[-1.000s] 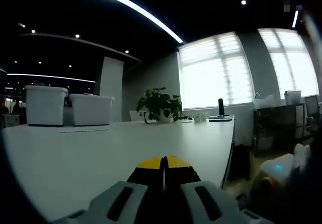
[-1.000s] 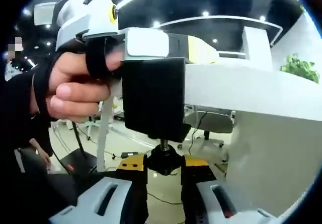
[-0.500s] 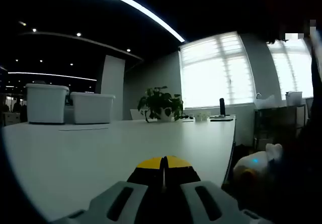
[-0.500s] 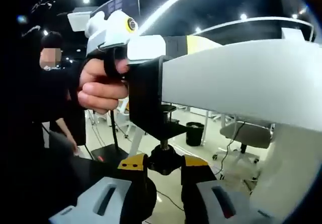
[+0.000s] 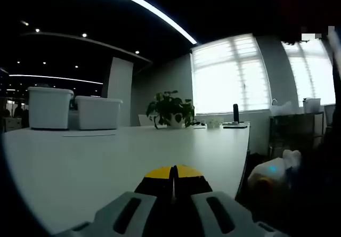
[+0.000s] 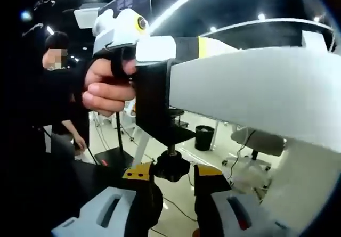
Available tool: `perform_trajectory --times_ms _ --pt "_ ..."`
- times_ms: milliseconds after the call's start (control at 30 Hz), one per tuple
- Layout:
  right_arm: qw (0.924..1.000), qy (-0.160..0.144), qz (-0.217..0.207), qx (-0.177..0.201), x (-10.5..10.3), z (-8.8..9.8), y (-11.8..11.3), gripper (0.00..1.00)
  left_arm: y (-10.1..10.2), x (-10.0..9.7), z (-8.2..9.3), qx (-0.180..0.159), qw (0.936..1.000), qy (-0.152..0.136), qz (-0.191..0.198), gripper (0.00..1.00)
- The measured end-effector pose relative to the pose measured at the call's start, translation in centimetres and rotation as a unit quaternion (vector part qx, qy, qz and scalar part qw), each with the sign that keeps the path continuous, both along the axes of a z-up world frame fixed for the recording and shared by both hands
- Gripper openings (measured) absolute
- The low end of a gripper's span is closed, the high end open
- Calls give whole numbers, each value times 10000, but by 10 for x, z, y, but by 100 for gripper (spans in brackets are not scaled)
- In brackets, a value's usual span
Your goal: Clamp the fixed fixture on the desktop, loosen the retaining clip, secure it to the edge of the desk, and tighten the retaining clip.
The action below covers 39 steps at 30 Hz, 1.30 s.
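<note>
- Right gripper view, against the frame half a second before: almost no change; black clamp fixture stayed hooked over the near edge of the white desk, shifted only slightly in the picture with the camera.
- Screw knob under the fixture stayed between the yellow-tipped jaws of the right gripper.
- Jaws stood close on either side of the knob; firm clamping or mere touching could not be told.
- Left gripper view, against the earlier frame: table scene unchanged; pale blurred shape of the other gripper at lower right moved only a little.
- Left gripper: jaws pressed together, yellow tips meeting, held low over the desk top and pointed along it toward the far end.
- In the right gripper view, left gripper body lay level on top of the desk edge, directly above the fixture, gripped from the left by a bare hand through a black strap.
- What the left jaws pinched was not visible; tips hidden behind the desk edge in the right gripper view.
- Fixture's upper plate hidden behind the left gripper body; lower lip and screw thread partly visible.
- Far on the desk: two white bins, a potted plant, a dark upright object, too small to identify.
- A person in dark clothes stood at far left, dim and cut off.
</note>
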State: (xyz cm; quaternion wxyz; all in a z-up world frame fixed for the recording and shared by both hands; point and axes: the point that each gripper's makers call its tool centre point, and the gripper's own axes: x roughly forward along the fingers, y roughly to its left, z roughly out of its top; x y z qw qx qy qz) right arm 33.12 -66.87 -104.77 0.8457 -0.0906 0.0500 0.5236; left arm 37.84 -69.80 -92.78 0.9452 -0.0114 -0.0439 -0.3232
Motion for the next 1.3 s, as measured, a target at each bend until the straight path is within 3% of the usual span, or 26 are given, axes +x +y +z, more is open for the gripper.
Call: perform_trajectory --times_ms 133,200,400,567,933,1033,1133,1300 --pt "9931 468 -977 -442 10 -23 -14 32 -1 -1 1 14 10000 -35 -7 1" --pt "9873 260 -1524 -352 15 -19 -19 33 -1 -2 1 21 10000 -53 -26 1" --pt "9780 330 -2059 -2 -8 -10 1 37 -2 -6 4 37 9998 -168 -102 1" --pt "9559 62 -2936 1 -2 -1 -1 44 -2 -8 6 54 9996 -246 -153 1" --pt "9409 184 -3381 114 5 0 0 35 -1 -9 7 59 9994 -306 -167 1" --pt "9422 270 -3334 176 5 0 4 29 0 -10 7 60 9994 -312 -166 1" --pt "9382 220 -3454 96 7 -2 -1 24 -1 -10 7 61 9993 -323 -159 1" --pt "9410 160 -3381 16 9 -3 -1 23 0 -10 7 63 9993 -319 -157 1"
